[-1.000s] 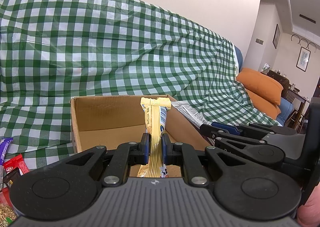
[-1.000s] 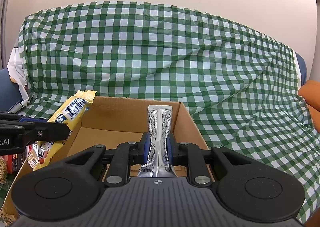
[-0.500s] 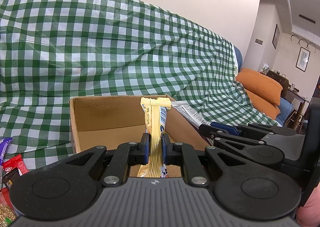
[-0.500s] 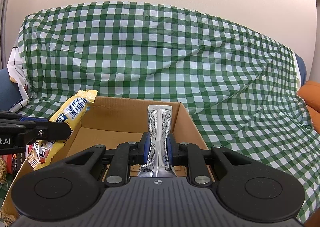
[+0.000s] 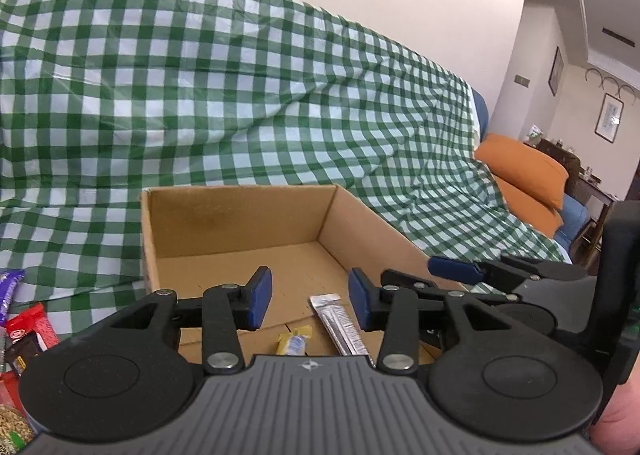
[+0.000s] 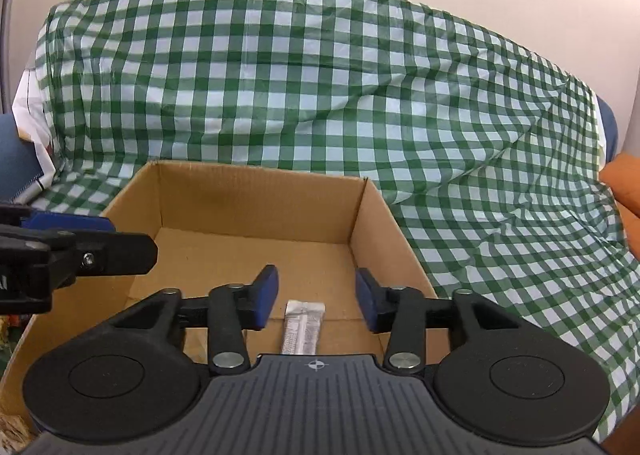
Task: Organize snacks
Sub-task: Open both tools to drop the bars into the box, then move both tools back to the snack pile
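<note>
An open cardboard box (image 5: 240,223) (image 6: 256,207) sits on the green checked cloth. My left gripper (image 5: 310,299) hangs over the box's near end, its jaws opening with nothing between the pads. On the box floor below lie a yellow snack pack (image 5: 294,341) and a silver snack bar (image 5: 340,323). My right gripper (image 6: 316,297) also hangs over the box, its jaws opening and holding nothing. The silver snack bar (image 6: 302,325) lies flat on the floor under it. In the right wrist view the left gripper's fingers (image 6: 100,251) reach in from the left edge.
Loose snacks lie on the cloth left of the box: a red pack (image 5: 32,329) and a purple wrapper (image 5: 8,291). Orange cushions (image 5: 524,171) sit at the far right. The checked cloth (image 6: 320,95) rises behind the box as a sofa back.
Both grippers have opened. The yellow pack has dropped from the left one and the silver bar from the right one, and both now lie on the box floor.
</note>
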Action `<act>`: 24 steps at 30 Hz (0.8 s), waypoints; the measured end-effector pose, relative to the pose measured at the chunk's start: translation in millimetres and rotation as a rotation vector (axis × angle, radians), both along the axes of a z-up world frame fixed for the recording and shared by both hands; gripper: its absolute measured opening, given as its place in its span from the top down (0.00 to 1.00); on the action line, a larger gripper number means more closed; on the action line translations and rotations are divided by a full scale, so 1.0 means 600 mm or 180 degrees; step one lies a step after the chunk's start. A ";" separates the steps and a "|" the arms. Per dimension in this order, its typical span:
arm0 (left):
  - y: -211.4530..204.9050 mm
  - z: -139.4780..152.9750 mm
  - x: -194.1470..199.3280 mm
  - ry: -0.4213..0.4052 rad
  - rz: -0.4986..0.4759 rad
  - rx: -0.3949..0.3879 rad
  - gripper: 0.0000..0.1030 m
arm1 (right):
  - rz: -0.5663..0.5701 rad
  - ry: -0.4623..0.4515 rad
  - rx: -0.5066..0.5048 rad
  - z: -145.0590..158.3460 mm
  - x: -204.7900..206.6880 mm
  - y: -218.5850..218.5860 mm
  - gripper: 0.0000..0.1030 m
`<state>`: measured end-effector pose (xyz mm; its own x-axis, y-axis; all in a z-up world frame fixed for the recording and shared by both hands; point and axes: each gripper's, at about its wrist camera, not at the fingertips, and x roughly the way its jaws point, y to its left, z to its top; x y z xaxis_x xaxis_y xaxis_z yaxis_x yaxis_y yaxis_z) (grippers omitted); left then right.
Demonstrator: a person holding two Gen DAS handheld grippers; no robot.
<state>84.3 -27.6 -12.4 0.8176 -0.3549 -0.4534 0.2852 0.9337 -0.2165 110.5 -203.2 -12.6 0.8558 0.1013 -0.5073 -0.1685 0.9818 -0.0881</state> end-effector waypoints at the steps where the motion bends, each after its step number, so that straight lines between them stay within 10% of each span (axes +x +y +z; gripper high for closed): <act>1: 0.002 0.000 0.000 -0.0012 0.0025 0.0000 0.55 | -0.0011 0.0010 -0.0003 -0.001 0.001 0.000 0.51; 24: 0.198 0.072 0.013 0.0134 0.0431 0.0375 0.80 | 0.0217 -0.0077 0.0419 0.019 -0.031 0.060 0.56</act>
